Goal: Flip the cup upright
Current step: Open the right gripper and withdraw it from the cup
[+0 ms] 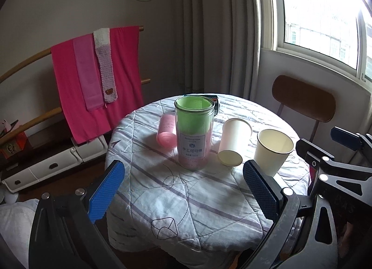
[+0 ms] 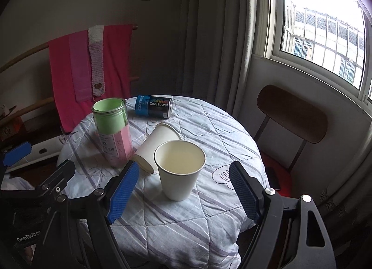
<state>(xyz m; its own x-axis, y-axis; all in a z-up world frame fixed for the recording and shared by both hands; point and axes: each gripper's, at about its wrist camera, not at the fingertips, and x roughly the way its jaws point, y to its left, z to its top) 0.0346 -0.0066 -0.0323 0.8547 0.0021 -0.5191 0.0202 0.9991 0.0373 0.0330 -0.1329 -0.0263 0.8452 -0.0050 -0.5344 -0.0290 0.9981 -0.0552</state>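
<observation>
A white paper cup (image 1: 273, 150) (image 2: 179, 169) stands upright on the round table, mouth up. A second white paper cup (image 1: 233, 142) (image 2: 155, 145) lies on its side just left of it, its base toward me. A pink plastic cup (image 1: 166, 132) lies on its side behind the jar. My left gripper (image 1: 183, 189) is open and empty above the table's near part. My right gripper (image 2: 183, 192) is open and empty, its fingers either side of the upright cup and nearer to me than it.
A tall glass jar (image 1: 194, 131) (image 2: 114, 131) with green and pink contents stands mid-table. A CoolTowel can (image 2: 154, 106) lies at the far edge. The quilted cloth (image 1: 197, 203) covers the table. A wooden chair (image 2: 293, 115) stands at right, a towel rack (image 1: 97, 78) at left.
</observation>
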